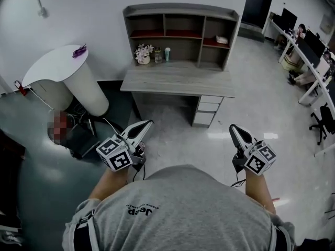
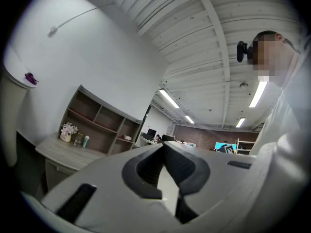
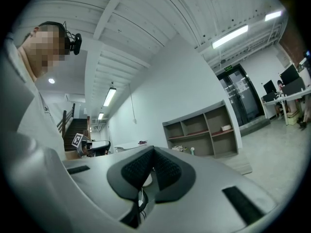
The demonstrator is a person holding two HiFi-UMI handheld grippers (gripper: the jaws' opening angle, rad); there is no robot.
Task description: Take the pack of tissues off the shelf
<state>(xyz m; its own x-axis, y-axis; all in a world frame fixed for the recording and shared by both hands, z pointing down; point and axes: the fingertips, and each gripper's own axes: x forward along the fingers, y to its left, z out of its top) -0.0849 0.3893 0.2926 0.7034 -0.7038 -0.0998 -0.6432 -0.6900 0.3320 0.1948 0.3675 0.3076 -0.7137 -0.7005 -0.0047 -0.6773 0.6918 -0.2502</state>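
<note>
Pack of tissues (image 1: 221, 40): a small pale pack lying flat on the reddish board in the right-hand compartment of the shelf (image 1: 180, 10). It is untouched and well apart from both grippers.
Left gripper (image 1: 148, 123): jaws closed tip to tip with nothing between them. It is held out in front of the person's body and points toward the desk.
Right gripper (image 1: 233, 127): its own view also shows the jaws together and empty. It is on the side nearer the pack's compartment.
Desk (image 1: 178, 80): stands between the person and the shelf, which sits along its back edge. Any reach has to go across the desktop.
Flowers (image 1: 142, 53) and bottle (image 1: 167, 54): at the foot of the shelf toward its left, well away from the pack.
Risk, shut jaws: a gripper that arrives closed would likely push the pack deeper into the compartment instead of taking it. The cause would be opening too late.
Risk, tight opening: spread jaws may knock the upright divider or the board under the pack if the approach is off-line or tilted.
Risk, soft flat pack: it lies flush on the board, so a jaw may not get under it. A pinch on the wrapper alone could slip during withdrawal and drop the pack onto the desk.
Risk, wrong side: a reach with the left gripper would cross near the flowers and bottle and could tip them.
</note>
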